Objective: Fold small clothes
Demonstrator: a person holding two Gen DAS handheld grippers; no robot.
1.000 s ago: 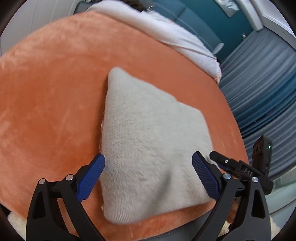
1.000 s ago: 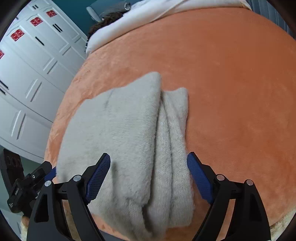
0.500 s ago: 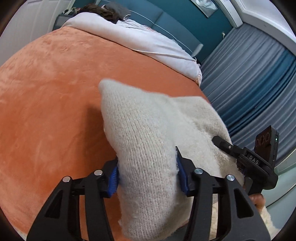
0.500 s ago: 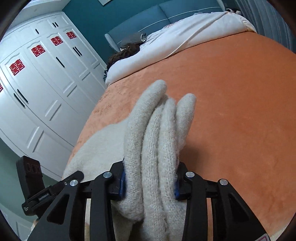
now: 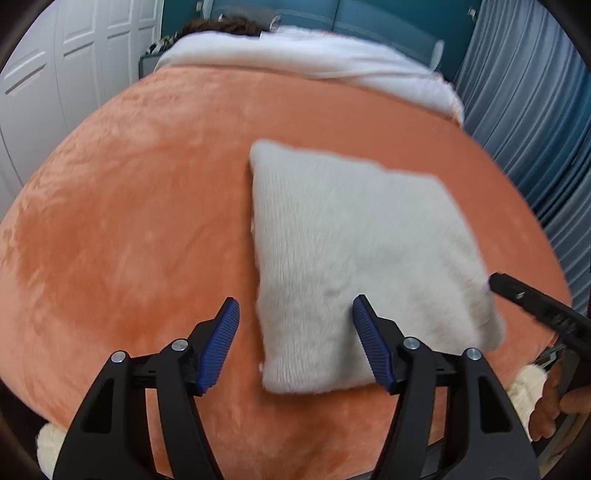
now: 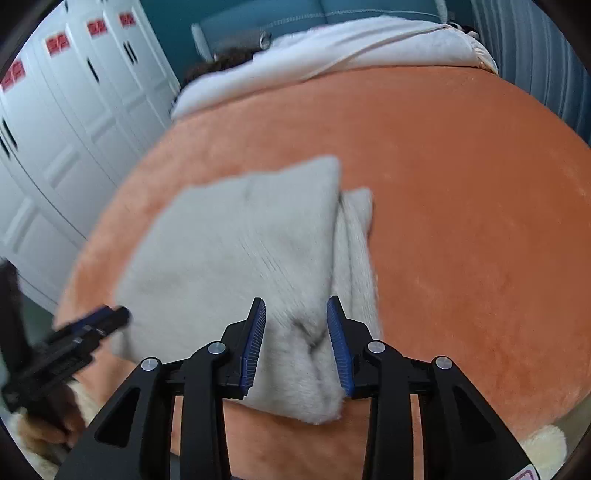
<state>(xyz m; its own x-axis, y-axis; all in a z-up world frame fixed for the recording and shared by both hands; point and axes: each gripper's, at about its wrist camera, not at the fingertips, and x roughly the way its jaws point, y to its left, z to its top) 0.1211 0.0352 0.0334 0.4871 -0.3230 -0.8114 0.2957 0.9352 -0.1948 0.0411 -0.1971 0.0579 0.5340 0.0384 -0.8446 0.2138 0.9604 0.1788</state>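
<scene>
A folded grey knit (image 5: 354,258) lies on the orange bed (image 5: 129,221), the left hand-held gripper (image 5: 295,339) just reopened astride its edge, the right hand-held gripper (image 6: 295,343) closing around loose layers, which could drag the fold apart.

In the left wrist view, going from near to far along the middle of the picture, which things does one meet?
Left gripper → folded cream knitted garment → orange plush blanket → white duvet → teal headboard.
</scene>
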